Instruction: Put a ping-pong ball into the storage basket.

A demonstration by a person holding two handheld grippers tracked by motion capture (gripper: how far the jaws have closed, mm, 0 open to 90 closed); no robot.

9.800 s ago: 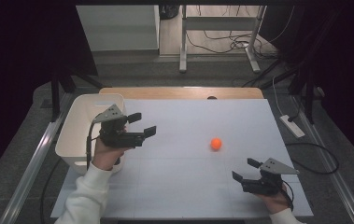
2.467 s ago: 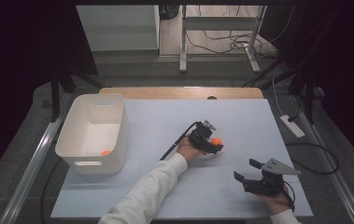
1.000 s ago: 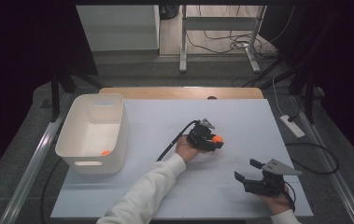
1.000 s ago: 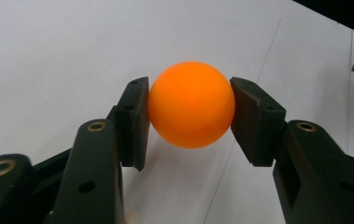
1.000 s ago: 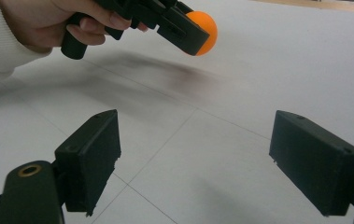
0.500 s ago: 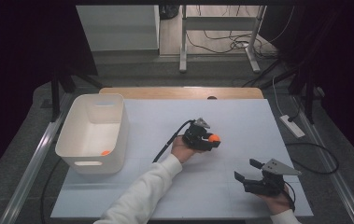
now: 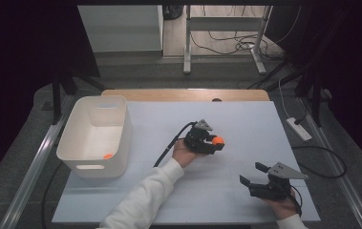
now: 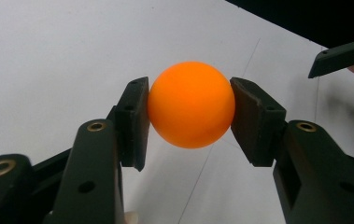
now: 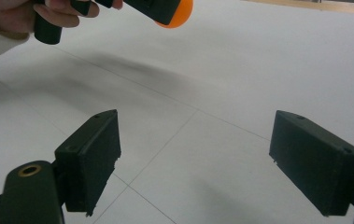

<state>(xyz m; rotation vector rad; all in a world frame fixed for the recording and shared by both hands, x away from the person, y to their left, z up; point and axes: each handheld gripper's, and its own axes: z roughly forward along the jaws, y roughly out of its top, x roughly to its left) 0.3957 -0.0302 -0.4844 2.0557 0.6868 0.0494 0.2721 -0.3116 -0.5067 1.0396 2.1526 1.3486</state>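
left claw (image 8: 191, 116): clenched on orange ball (image 8: 191, 105), pads either side
ball: lifted off desk (image 7: 245, 119)
right claw (image 9: 195, 161): released, empty

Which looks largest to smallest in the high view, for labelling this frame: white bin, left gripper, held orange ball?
1. white bin
2. left gripper
3. orange ball, clamped in that gripper, clearly smallest
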